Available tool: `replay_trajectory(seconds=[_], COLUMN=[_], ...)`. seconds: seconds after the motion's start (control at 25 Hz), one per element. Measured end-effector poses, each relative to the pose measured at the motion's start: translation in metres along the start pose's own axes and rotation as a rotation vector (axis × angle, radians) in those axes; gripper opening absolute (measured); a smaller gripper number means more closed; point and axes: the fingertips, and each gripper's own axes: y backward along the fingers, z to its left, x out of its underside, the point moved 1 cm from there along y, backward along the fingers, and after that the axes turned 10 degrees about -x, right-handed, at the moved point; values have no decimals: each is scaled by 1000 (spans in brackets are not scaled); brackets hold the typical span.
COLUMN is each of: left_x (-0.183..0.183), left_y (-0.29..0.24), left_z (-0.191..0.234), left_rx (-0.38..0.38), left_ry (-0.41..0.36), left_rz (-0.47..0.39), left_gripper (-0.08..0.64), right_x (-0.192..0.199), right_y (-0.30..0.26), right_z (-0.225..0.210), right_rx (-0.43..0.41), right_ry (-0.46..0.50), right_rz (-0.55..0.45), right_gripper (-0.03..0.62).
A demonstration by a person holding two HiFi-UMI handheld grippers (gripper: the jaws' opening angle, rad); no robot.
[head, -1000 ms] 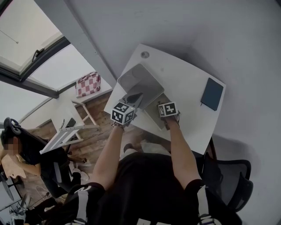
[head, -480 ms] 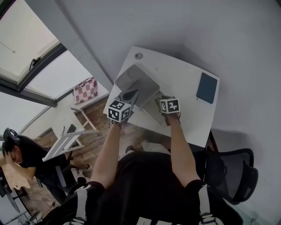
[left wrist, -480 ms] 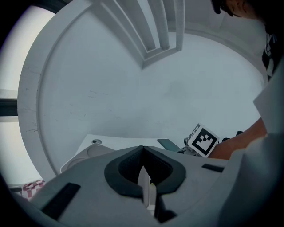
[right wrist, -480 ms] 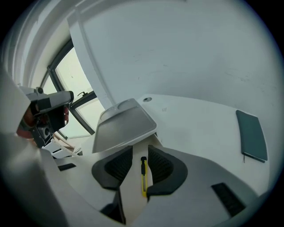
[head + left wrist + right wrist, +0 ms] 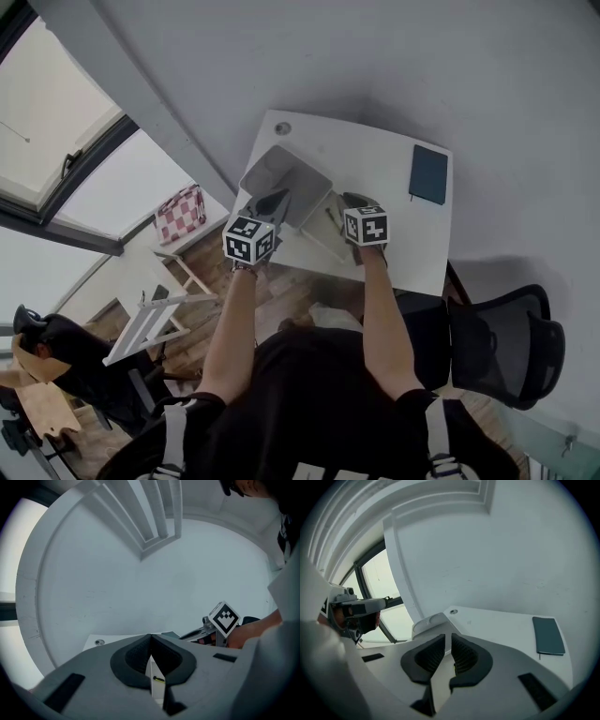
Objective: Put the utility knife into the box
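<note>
Utility knife: not visible in any view, held by neither gripper; probably already inside box (image 5: pixel 286 173), frame centre, on desk (image 5: pixel 384 164). Left gripper (image 5: pixel 150 641) fingers together, empty. Right gripper (image 5: pixel 446 644) fingers just closing, narrowly apart, empty. Likely done.

A plain pale wall (image 5: pixel 375 56) is rising behind the far edge of the white surface (image 5: pixel 375 159). Daylight is pouring through a dark-framed window (image 5: pixel 47 103) off beyond the surface's left edge. Below that edge, wooden floor (image 5: pixel 211 267) is showing, with a red-and-white checked cushion (image 5: pixel 180 212) sitting on a white stool and a white slatted frame (image 5: pixel 150 319) leaning nearby. A black office chair (image 5: pixel 516 342) is standing by the near right corner. A person in dark clothes (image 5: pixel 66 352) is sitting off beyond the near left corner
</note>
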Motion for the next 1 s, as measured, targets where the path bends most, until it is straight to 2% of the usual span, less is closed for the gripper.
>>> replay_trajectory(seconds=[0.2,0.52,0.76,1.0], left_x=[-24,-64,-78,-80], left_y=[17,48,74,91], left_z=[-7,-17,-34,-43], left_rx=[7,11,33,47], left_ry=[-13,-21,-42,-48], left_rz=[-54,-153,-195,-209], left_gripper=[25,25,25,26], right_x=[-34,-81,-90,-82], right_y=[37,101,144,162], right_z=[16,47,71,84], right_rx=[42,69,71,74], right_ry=[39,98,121,107], right_rz=[-120,-282,-359,-388], right_gripper=[14,12,12,12])
